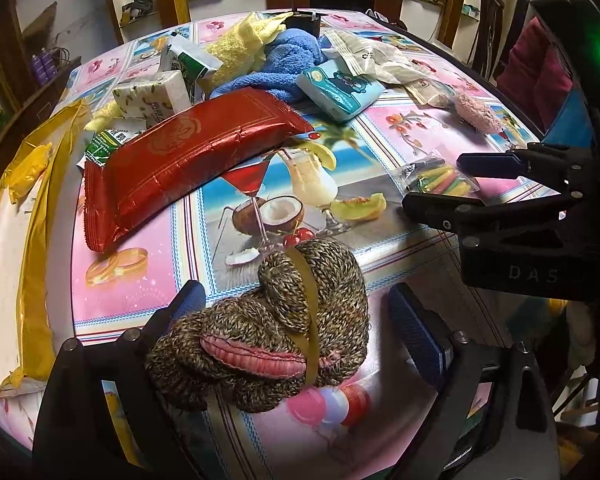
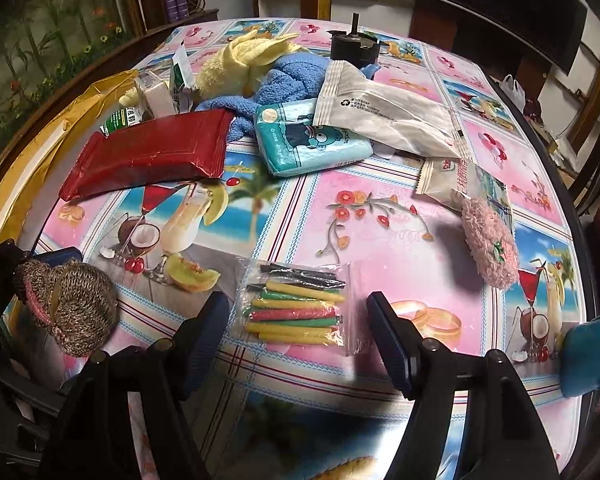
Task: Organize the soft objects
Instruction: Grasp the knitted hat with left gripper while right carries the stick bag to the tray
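The table wears a smooth, glossy printed plastic cloth. The brown knit bundle is coarse, matt wool with a pink ribbed edge. The red packet is shiny crinkled foil. The blue towel and yellow towel are soft, matt terry. The clear bag is glossy film. The pink fuzzy piece looks fluffy. The gripper pads are ribbed blue rubber.
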A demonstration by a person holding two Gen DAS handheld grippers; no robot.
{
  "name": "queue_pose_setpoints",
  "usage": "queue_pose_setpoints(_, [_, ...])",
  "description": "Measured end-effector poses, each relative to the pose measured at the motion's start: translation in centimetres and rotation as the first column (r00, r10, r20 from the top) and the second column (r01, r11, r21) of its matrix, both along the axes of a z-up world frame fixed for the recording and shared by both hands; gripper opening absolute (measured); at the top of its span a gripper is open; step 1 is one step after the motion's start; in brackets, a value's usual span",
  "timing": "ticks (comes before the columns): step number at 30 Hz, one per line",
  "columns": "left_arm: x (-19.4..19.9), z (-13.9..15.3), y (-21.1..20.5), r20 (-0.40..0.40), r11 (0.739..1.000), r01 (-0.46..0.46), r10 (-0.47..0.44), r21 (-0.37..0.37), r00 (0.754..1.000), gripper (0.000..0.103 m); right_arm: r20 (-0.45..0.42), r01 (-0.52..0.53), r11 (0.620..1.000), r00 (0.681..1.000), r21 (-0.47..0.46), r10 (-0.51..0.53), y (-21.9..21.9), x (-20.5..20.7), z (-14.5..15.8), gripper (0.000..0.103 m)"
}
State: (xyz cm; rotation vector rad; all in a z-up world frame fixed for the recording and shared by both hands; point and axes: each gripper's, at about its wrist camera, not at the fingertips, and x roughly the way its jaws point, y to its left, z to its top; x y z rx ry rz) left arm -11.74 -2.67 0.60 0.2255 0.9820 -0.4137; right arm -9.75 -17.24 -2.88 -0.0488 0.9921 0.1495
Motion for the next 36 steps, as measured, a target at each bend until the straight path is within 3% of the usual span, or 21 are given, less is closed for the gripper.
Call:
queue_pose_setpoints(7, [0.1,0.0,0.2,0.003,1.000,-0.003,0.003,-0.007,1.000,0.094,0.010,-0.012,1.000,1.000,0.003,0.012,0.3,-0.4,0.1,0.062])
queue_pose_setpoints(10, [-0.3,0.4,0.8,0.046,0.999,-0.011,0.013,-0.033,0.999,0.064,0.019,-0.013,1.000,1.000,0.011,0.012,0.3,-0.7,0.3,0.047])
queue_pose_setpoints(14, [-0.5,0.7,1.5,0.039,0.996,-0.009,0.012,-0.084,0.999,0.061,0.019,-0.007,0.999,1.000,0.047,0.006,-0.2,-1.2,0.4,0.038])
queue_pose_setpoints(22, [-1.5,4.1,5.1,0.058,0.970,-0.048,0.064,-0.236,0.996,0.061,0.103,-0.038,0.991,0.994,0.126,0.025,-0.3,-2.9,2.5,0.038])
queue_pose_setpoints(28, [-0.6,7.6,11.2,0.080,0.934,-0.137,0.172,-0.330,0.982,0.061,0.164,-0.119,0.983,0.982,0.143,0.095,2.2,-2.8,5.5,0.038])
queue_pose_setpoints(36, [3.7,7.6,20.1,0.071,0.906,-0.311,0.344,-0.287,0.936,0.061,0.200,-0.271,0.951,0.950,0.147,0.240,10.1,0.7,8.2,0.038])
